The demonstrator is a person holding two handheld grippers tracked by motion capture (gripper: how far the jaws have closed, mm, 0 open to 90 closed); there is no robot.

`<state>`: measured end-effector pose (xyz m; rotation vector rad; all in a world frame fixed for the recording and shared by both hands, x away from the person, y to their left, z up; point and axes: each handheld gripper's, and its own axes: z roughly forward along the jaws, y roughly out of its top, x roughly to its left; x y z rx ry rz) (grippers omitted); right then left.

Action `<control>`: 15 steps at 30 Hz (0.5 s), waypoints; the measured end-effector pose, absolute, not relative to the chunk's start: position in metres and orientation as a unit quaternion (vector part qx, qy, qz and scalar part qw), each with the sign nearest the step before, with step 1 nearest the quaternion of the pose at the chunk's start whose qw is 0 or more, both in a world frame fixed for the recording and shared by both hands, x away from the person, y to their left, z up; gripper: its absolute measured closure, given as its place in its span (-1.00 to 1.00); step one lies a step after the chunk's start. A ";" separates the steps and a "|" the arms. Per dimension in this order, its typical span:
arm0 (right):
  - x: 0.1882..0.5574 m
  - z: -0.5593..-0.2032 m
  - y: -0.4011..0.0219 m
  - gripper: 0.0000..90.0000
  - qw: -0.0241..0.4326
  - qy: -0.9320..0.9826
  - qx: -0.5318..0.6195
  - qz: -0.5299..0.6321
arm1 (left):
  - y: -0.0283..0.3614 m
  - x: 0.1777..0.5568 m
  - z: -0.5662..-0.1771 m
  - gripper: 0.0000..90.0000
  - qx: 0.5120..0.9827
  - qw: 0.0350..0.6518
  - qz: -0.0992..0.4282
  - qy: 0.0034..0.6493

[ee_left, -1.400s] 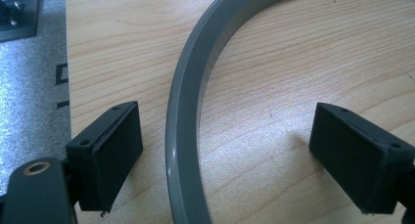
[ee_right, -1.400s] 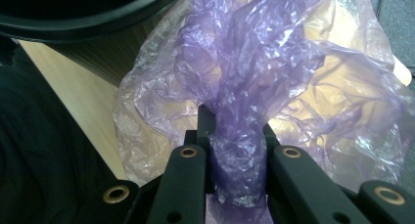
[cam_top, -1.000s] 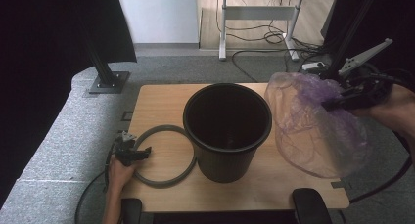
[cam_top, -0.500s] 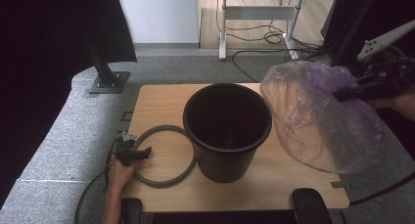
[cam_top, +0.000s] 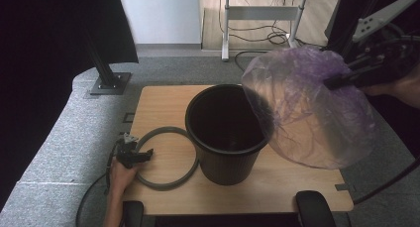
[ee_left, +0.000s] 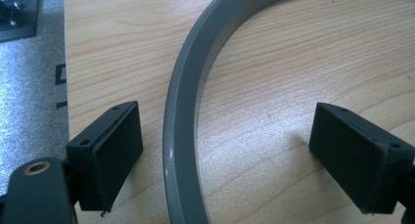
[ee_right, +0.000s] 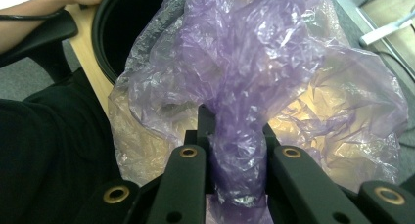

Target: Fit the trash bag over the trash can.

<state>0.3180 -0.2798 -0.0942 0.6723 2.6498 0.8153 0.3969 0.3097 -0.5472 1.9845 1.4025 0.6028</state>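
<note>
Purple translucent plastic bag [cam_top: 309,108] hung in the air at the right of the scene, partly over the right rim of the black round plastic bin [cam_top: 225,133], which stood in the middle of the light wooden table [cam_top: 163,100]. The right gripper [ee_right: 234,150] held the bag by a bunched neck, its jaws pressed tight on the crumpled film. The left gripper [ee_left: 230,150] rested at the near left of the table with its jaws wide apart, one on each side of the grey plastic ring [cam_top: 166,157], not pressing it. The ring lay flat, just beside the bin on its left.

To do this step well, the bag should probably be carried over the centre of the bin and lowered with its loose part first, so that the film can open inside and not fold on the rim. The grip on the neck should stay firm, because the thin film may slip.

The table stood on grey carpet [cam_top: 59,138]. Far behind it were a white wall [cam_top: 158,14], the legs of a desk [cam_top: 257,14] with cables on a wooden floor, and dark curtains [cam_top: 44,48] at the left.
</note>
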 end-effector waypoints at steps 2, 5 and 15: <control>0.320 -0.092 -0.271 0.79 0.143 0.922 0.223 0.284 | 0.310 0.397 -0.547 -0.73 0.753 0.313 0.228 0.532; 0.324 -0.090 -0.258 0.79 0.139 0.925 0.211 0.285 | 0.310 0.397 -0.547 -0.73 0.753 0.314 0.228 0.532; 0.348 -0.096 -0.214 0.79 0.128 0.932 0.181 0.288 | 0.310 0.397 -0.547 -0.73 0.753 0.313 0.228 0.532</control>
